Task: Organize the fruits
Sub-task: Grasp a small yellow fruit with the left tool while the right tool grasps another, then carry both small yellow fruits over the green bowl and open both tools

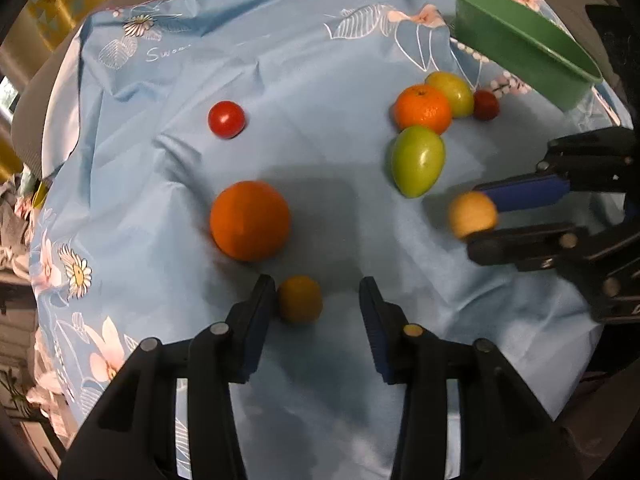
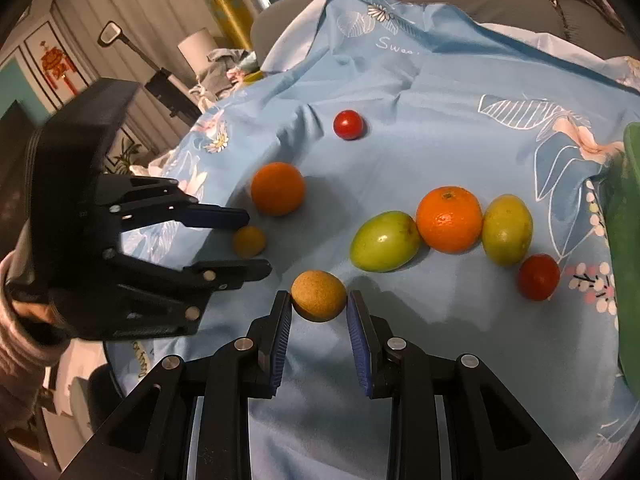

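My left gripper [image 1: 318, 298] is open around a small yellow-orange fruit [image 1: 300, 299] that touches its left finger; it shows too in the right wrist view [image 2: 249, 241]. My right gripper [image 2: 319, 302] is shut on a tan round fruit [image 2: 319, 295], also seen from the left wrist [image 1: 473, 215]. On the blue cloth lie a big orange [image 1: 250, 220], a red tomato [image 1: 226, 119], a mandarin [image 1: 423, 109], two green fruits [image 1: 418, 161] [image 1: 450, 88] and a second tomato [image 1: 485, 105].
A green bowl [image 1: 520, 46] stands at the far right, beyond the fruit cluster; its edge shows in the right wrist view [image 2: 628, 240]. The flowered blue cloth [image 1: 320, 60] covers the table and drops off at the left and near edges.
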`<state>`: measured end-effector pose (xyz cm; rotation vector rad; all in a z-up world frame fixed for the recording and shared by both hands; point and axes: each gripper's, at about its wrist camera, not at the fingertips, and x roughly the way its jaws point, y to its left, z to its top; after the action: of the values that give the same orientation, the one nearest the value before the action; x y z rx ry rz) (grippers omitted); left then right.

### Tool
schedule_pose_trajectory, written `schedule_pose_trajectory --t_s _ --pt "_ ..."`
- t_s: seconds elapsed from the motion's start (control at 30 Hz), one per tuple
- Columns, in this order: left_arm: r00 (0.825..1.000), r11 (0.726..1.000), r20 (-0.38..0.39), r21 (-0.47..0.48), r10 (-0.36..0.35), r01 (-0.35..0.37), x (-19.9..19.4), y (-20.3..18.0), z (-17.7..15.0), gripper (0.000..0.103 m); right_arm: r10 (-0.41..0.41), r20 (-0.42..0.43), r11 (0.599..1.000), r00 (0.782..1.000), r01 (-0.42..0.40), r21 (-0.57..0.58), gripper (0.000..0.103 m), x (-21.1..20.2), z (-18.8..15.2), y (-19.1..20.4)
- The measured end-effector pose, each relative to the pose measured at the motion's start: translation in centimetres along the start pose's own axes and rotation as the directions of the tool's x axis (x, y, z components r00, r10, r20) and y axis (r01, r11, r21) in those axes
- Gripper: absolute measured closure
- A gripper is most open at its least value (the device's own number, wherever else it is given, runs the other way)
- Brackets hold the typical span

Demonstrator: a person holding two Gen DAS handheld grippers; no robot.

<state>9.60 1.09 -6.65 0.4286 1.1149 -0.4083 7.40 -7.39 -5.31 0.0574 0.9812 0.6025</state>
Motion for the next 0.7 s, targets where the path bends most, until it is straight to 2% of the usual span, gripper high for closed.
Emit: schedule_pose_trajectory --t_s 0.13,0.3,0.47,0.7 --pt "0.999 0.999 -0.044 0.038 -0.002 0.004 1.0 -0.1 0.3 0.071 0.004 0.019 1.0 1.0 -0.004 0.011 0.073 -0.8 -0.3 -0.4" --pt "0.996 0.997 -0.047 -0.019 -0.073 0.072 1.2 1.1 0.5 0.077 -0.005 0.049 1.0 0.999 0.004 0.025 0.072 -2.0 -0.4 -1.0" --pt "0.997 0.994 -0.019 -0.078 -0.081 0.079 1.0 1.6 0.3 0.078 -0.014 0.07 0.999 0.997 0.01 0.053 0.072 -3.0 -1.0 -1.9" --pt "0.989 0.972 0.043 -0.184 -0.143 0.149 0.2 1.5 0.5 0.078 -0.026 0.082 0.997 0.996 0.02 0.072 0.072 -4.0 -1.5 -2.2"
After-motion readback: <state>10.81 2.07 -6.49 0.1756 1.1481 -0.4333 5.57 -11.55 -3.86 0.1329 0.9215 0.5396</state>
